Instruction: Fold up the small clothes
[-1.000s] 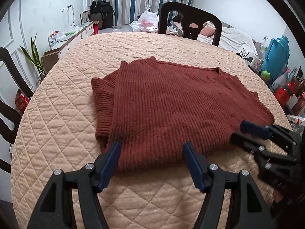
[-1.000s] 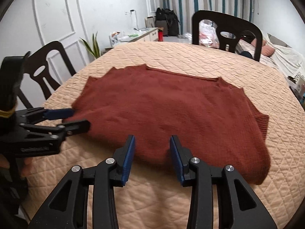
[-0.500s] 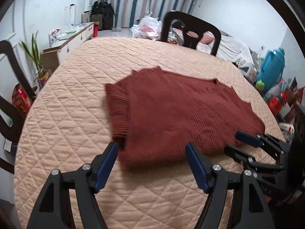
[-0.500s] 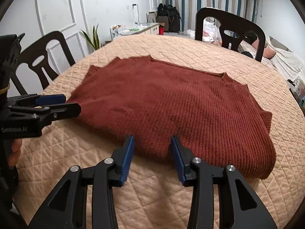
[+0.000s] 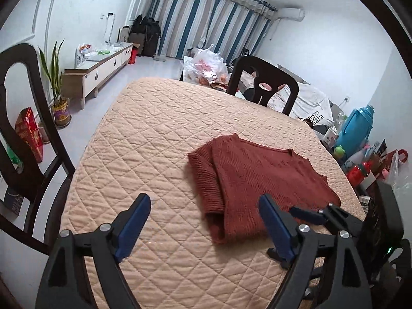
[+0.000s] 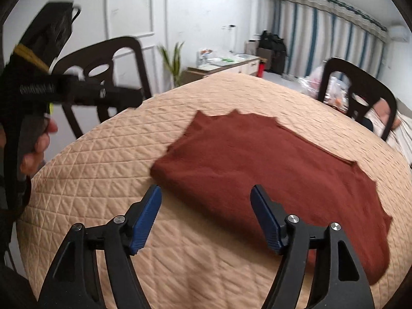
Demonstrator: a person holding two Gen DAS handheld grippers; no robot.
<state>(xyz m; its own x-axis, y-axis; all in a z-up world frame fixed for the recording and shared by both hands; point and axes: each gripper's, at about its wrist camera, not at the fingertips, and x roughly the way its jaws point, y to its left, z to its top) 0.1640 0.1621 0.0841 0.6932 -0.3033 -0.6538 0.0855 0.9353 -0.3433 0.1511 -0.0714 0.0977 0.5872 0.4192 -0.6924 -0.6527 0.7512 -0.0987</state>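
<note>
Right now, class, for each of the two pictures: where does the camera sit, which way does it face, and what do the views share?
Left wrist: on the left gripper, looking down across the quilted table; its open blue fingers show, the right gripper alongside.
Right wrist: on the right gripper, facing the rust sweater; open fingers, and a hand holding the left gripper.
Shared: sweater, table, each other's gripper.

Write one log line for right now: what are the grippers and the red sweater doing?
left hand-held gripper: open, jaws just widened, empty | right hand-held gripper: open, jaws just widened, empty | sweater: folded, lying on quilted table
</note>
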